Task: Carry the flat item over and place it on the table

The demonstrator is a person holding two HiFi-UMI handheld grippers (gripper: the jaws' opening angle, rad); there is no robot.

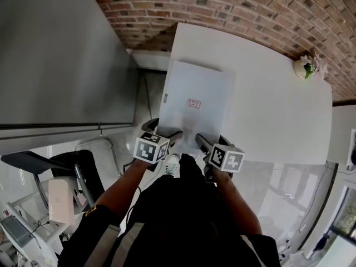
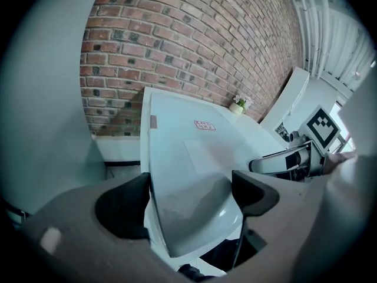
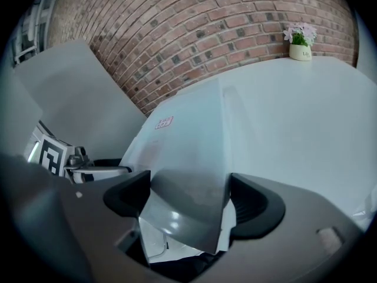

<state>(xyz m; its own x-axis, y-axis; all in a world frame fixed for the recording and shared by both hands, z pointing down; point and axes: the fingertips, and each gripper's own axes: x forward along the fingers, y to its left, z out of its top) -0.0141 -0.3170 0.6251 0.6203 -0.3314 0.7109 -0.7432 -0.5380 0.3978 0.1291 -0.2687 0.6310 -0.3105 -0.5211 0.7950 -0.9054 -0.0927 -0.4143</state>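
The flat item (image 1: 197,107) is a thin white board with a small red label. It is held level in front of me. Its far part hangs over the near left corner of the white table (image 1: 278,110). I cannot tell whether it touches the top. My left gripper (image 1: 162,130) is shut on its near left corner. My right gripper (image 1: 214,141) is shut on its near right corner. In the left gripper view the board (image 2: 188,158) runs out from between the jaws of the left gripper (image 2: 188,202). The right gripper view shows the board (image 3: 188,140) the same way in the right gripper (image 3: 191,202).
A small flower pot (image 1: 305,67) stands at the table's far right, against the brick wall (image 1: 250,10). A tall grey panel (image 1: 55,54) stands close on the left. Office furniture and a chair (image 1: 67,171) crowd the floor at lower left.
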